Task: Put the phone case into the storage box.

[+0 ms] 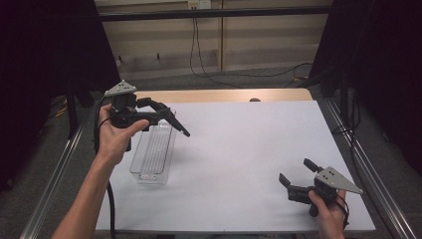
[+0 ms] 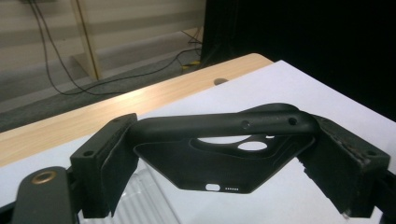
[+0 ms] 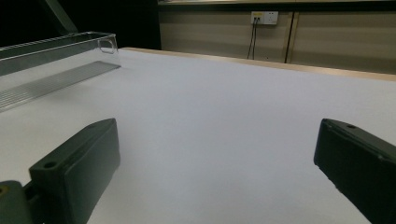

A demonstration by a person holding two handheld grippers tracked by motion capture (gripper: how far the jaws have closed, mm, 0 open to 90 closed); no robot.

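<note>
My left gripper (image 1: pixel 149 115) is raised over the table's left side, shut on a black phone case (image 1: pixel 171 119) that sticks out to the right. In the left gripper view the phone case (image 2: pixel 219 158) spans the gap between both jaws of my left gripper (image 2: pixel 224 168), camera cut-outs facing me. Just below it a clear plastic bin (image 1: pixel 154 149) lies on the white table cover (image 1: pixel 249 149). My right gripper (image 1: pixel 297 171) rests low at the front right, open with nothing between its jaws. From the right gripper (image 3: pixel 215 172) view, the clear bin (image 3: pixel 56 60) is far off at the left.
A strip of bare wooden tabletop (image 1: pixel 224 95) runs along the far edge beyond the white cover. Metal rails (image 1: pixel 358 164) flank the table on both sides. Cables (image 1: pixel 199 59) hang on the back wall. Black curtains close in left and right.
</note>
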